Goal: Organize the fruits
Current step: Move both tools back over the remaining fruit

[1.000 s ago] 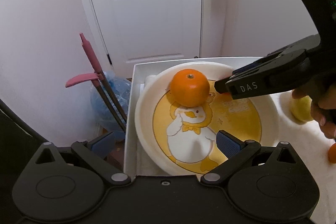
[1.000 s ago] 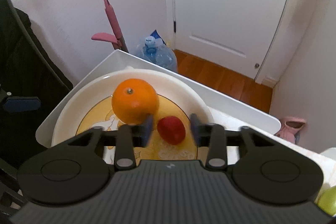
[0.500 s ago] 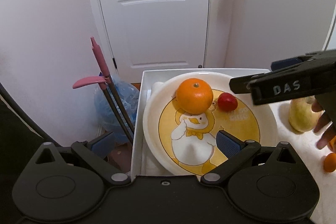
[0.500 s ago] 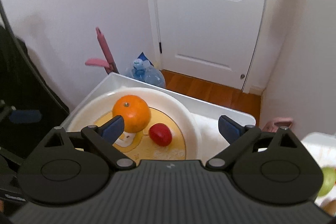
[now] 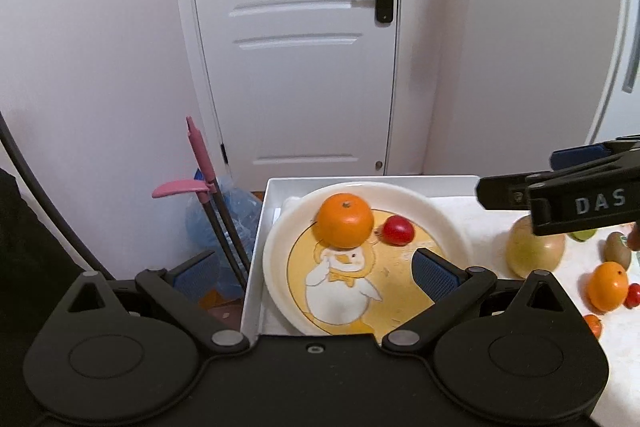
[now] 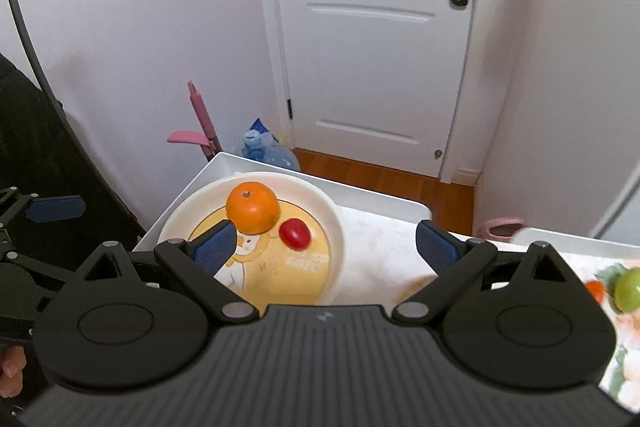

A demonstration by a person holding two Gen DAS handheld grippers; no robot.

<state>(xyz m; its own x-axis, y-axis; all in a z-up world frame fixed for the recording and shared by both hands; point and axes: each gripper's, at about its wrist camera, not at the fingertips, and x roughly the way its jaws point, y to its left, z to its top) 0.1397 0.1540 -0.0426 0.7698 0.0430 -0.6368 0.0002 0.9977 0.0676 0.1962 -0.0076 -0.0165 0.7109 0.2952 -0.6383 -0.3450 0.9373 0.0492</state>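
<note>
A white plate with a yellow duck picture [image 5: 280, 247] [image 6: 332, 223] sits in a white tray [image 5: 264, 211] [image 6: 192, 183] at the table's left end. An orange [image 5: 345, 221] [image 6: 252, 213] and a small red fruit [image 5: 397, 230] [image 6: 295, 234] lie on the plate. My left gripper [image 5: 314, 273] is open and empty just before the plate. My right gripper [image 6: 326, 251] is open and empty, raised above the table right of the plate; it shows in the left wrist view [image 5: 560, 195].
A yellow pear [image 5: 536, 247], a kiwi [image 5: 618, 251], another orange [image 5: 608, 285] and small red fruits [image 5: 632, 295] lie on the table to the right. A green fruit [image 6: 628, 289] sits far right. A pink-handled tool [image 5: 200, 163] and water bottle [image 6: 268, 151] stand beyond the tray.
My right gripper opened, left the red fruit on the plate, and pulled back up and to the right. My left gripper drew back a little.
</note>
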